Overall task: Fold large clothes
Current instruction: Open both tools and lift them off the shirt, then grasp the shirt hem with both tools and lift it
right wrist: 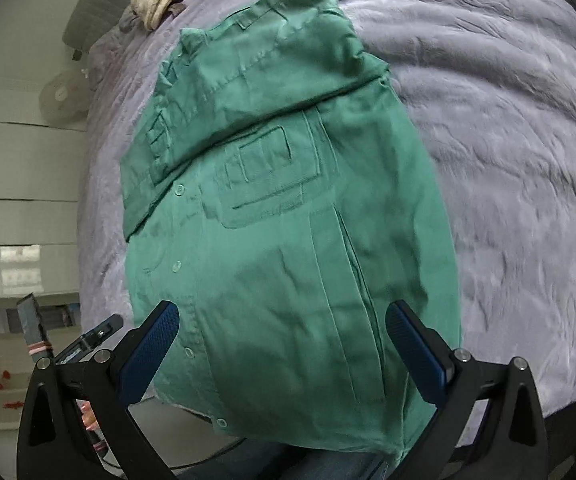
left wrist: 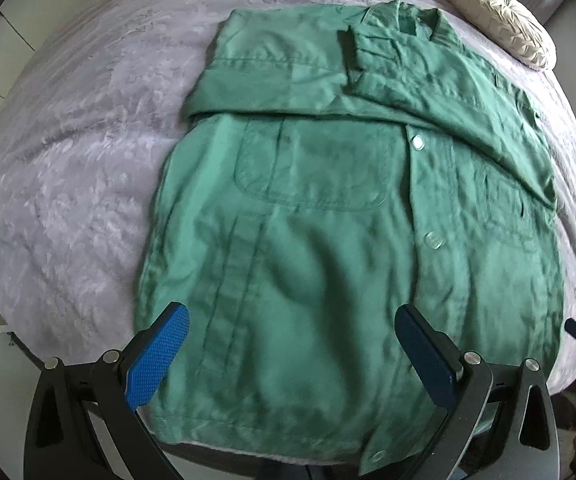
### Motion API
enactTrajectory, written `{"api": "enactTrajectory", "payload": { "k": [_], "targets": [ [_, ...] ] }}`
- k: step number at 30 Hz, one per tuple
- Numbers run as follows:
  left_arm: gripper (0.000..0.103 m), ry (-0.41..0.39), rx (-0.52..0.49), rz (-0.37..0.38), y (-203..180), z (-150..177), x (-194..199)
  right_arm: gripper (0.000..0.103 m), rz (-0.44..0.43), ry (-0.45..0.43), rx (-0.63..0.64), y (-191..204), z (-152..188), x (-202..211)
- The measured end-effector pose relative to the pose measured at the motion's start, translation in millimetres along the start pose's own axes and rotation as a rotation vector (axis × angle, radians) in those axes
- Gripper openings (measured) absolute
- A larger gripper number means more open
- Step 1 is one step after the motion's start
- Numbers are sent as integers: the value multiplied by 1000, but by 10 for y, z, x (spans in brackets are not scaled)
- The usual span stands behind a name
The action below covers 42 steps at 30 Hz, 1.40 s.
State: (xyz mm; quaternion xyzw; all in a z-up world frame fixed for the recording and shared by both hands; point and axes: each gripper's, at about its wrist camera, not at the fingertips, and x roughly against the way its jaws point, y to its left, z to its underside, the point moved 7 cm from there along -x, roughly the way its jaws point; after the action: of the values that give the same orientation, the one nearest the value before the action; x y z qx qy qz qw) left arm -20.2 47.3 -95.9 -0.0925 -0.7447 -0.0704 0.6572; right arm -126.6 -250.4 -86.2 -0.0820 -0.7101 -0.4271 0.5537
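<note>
On a bed's lilac blanket (left wrist: 68, 184) lies a green button-front shirt (left wrist: 308, 240), flat, both sleeves folded across its chest. Left claw (left wrist: 292, 344) and right claw (right wrist: 282, 340) hover over its hem, jaws spread wide, gripping nothing. A cream pillow (left wrist: 500, 20) sits beyond the collar.

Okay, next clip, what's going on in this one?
A person with a handheld gripper in each hand is folding a green button-up shirt laid out on a bed with a lavender blanket. The sleeves are already folded in across the chest. Both the left gripper and the right gripper are open above the hem end nearest the person, gripping nothing. A cream pillow lies beyond the collar. Folding the body lengthwise looks not yet done.
</note>
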Motion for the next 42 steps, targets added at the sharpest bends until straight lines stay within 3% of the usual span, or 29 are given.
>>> {"api": "enactTrajectory", "payload": {
  "k": [14,28,36,42],
  "targets": [
    [103,-18,-11,11,597,590,-38,103,112,-66,-18,-8,660,39],
    [103,7,-37,3,979,879,-215,103,131,-131,-88,-200,1005,225],
    [103,87,-52,128,1047,1061,-536,103,147,-150,-174,-653,1017,277],
    [103,131,-80,182,895,1123,-723,103,74,-57,-186,-847,1069,5]
  ]
}}
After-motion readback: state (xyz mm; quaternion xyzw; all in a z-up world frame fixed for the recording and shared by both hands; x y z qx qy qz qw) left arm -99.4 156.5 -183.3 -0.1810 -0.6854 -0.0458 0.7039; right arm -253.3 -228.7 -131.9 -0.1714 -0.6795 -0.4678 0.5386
